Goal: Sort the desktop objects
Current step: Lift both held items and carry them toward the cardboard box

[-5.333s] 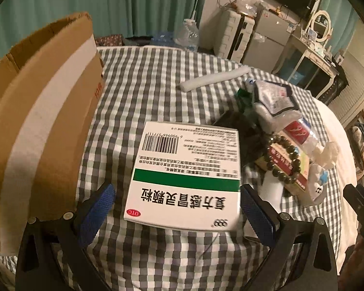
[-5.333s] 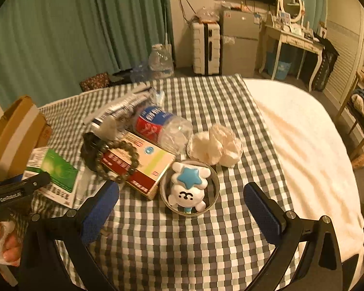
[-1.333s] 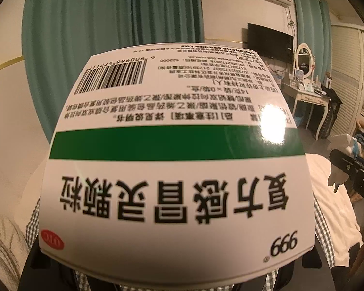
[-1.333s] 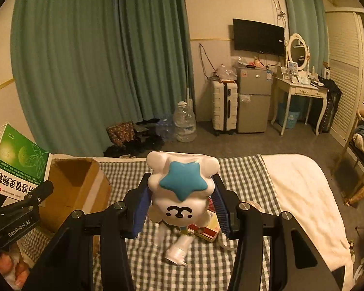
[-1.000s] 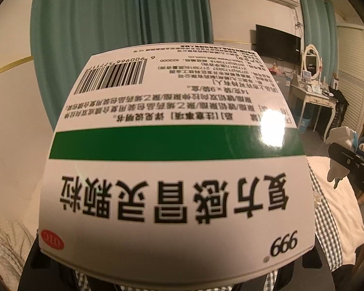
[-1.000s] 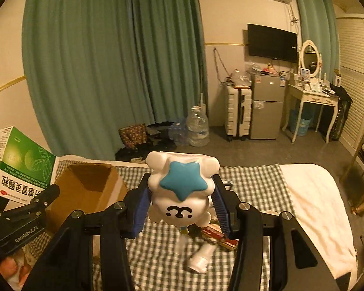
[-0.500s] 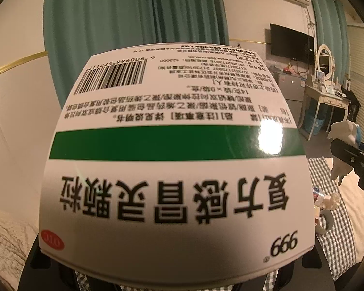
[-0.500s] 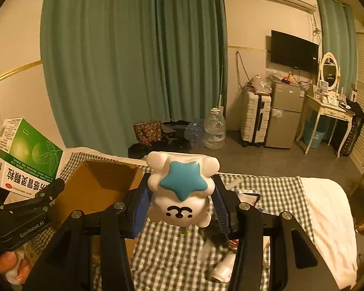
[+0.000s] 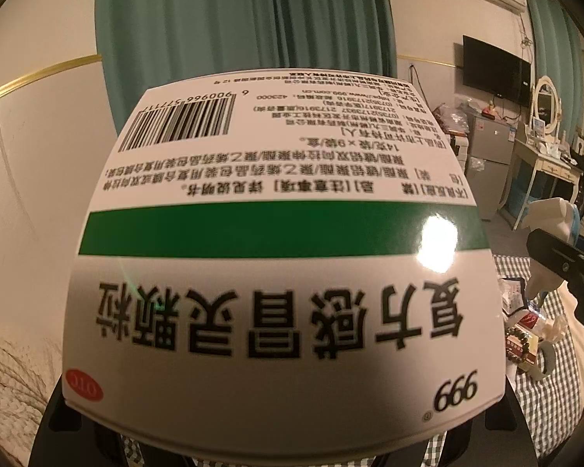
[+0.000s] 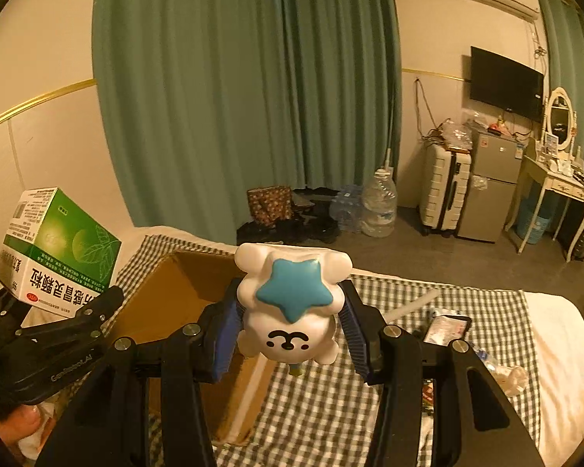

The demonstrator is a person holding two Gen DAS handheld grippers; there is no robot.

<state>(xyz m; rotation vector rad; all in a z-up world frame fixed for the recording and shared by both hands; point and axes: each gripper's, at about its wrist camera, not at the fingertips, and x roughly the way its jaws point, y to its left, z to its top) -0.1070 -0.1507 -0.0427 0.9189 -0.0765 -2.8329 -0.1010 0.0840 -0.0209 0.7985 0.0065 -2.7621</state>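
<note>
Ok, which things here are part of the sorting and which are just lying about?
In play: medicine box in left claw; star toy in right claw; cardboard box; bracelet.
Lying about: suitcase, water jug, TV, curtain.

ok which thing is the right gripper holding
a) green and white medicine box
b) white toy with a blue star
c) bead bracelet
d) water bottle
b: in the right wrist view the right gripper has its blue pads pressed on both sides of the white toy with the blue star, lifted above the cardboard box; the medicine box sits in the left gripper.
</note>
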